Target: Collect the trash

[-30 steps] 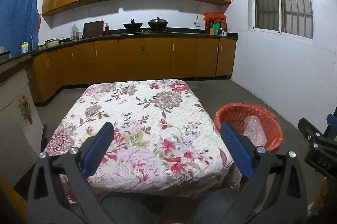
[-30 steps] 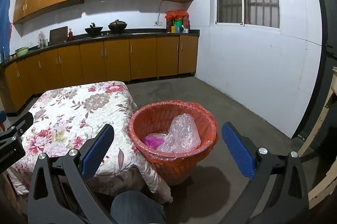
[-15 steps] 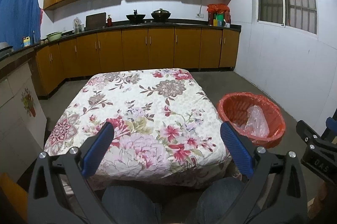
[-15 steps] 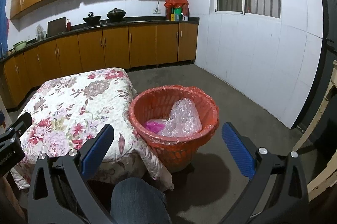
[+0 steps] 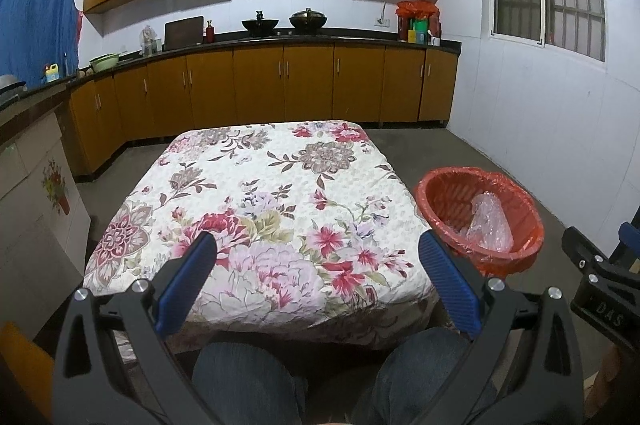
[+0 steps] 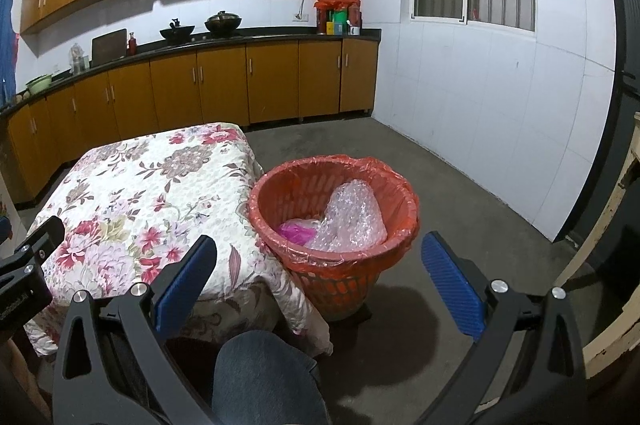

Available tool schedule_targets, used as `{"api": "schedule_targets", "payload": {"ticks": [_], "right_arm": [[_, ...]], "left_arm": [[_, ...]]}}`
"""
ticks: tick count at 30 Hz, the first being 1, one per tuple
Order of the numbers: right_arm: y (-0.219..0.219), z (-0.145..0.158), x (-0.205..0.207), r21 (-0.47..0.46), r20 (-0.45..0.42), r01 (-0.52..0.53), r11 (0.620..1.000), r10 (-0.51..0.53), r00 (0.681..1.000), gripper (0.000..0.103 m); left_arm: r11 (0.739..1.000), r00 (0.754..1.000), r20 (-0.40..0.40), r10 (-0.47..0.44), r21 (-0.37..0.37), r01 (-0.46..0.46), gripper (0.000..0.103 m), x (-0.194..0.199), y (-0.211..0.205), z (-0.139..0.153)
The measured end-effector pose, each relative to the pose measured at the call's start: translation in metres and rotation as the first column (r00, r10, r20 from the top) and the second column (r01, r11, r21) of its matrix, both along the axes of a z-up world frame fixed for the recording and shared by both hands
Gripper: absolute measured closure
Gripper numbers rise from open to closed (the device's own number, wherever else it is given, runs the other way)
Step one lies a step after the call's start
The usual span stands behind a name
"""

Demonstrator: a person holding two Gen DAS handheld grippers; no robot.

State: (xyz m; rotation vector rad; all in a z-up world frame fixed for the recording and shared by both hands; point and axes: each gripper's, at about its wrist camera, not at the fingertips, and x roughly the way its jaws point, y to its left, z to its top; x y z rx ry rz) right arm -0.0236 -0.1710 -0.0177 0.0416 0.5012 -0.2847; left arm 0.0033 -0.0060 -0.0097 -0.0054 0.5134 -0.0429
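One orange waste basket [image 6: 334, 221] stands on the floor just beside the desk's [image 5: 260, 193] right edge. It contains one bubble-wrap wad [image 6: 352, 221]. Only the right wrist view shows one pink scrap [image 6: 296, 231] beside it. Two hand-held grippers: left hand-held gripper [image 5: 316, 269] and right hand-held gripper [image 6: 320, 265], both spread wide, both empty.

Open right tongs [image 6: 318, 271], red bin [image 6: 334, 209] holding bubble wrap [image 6: 352, 217], floral table [image 6: 140, 193]
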Motion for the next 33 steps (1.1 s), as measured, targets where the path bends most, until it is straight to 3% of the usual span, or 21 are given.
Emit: {"api": "schedule_targets", "payload": {"ticks": [33], "right_arm": [[-0.0006,-0.0024,-0.0006,0.004,-0.002,0.0,1.0,0.0,1.0,0.002]], "left_arm": [[1.0,1.0,0.01,0.005,0.002,-0.005,0.004,-0.0032,0.0001,0.0002]]}}
